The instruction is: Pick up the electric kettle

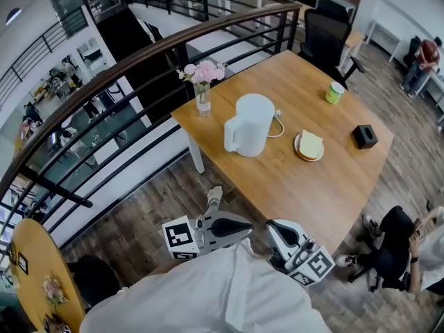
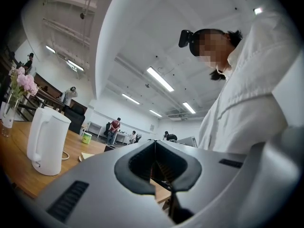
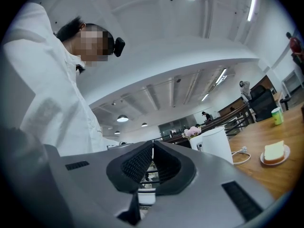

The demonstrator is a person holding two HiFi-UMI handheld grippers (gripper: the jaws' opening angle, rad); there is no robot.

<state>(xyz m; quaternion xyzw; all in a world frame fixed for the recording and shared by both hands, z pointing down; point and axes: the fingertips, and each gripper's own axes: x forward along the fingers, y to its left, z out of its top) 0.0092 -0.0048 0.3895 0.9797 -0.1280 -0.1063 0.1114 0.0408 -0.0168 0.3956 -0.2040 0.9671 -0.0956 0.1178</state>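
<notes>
Kettle: white cylindrical plastic electric kettle [image 1: 250, 125] upright on wooden tabletop [image 1: 305, 186]
Left tool [image 2: 154, 144]: pressed together, empty
Right tool [image 3: 153, 144]: pressed together, empty

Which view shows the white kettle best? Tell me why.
Head view: the whole electric kettle stands on the table, handle and cord visible. The left gripper view shows it side-on near the edge; in the right gripper view its base is hidden.
</notes>
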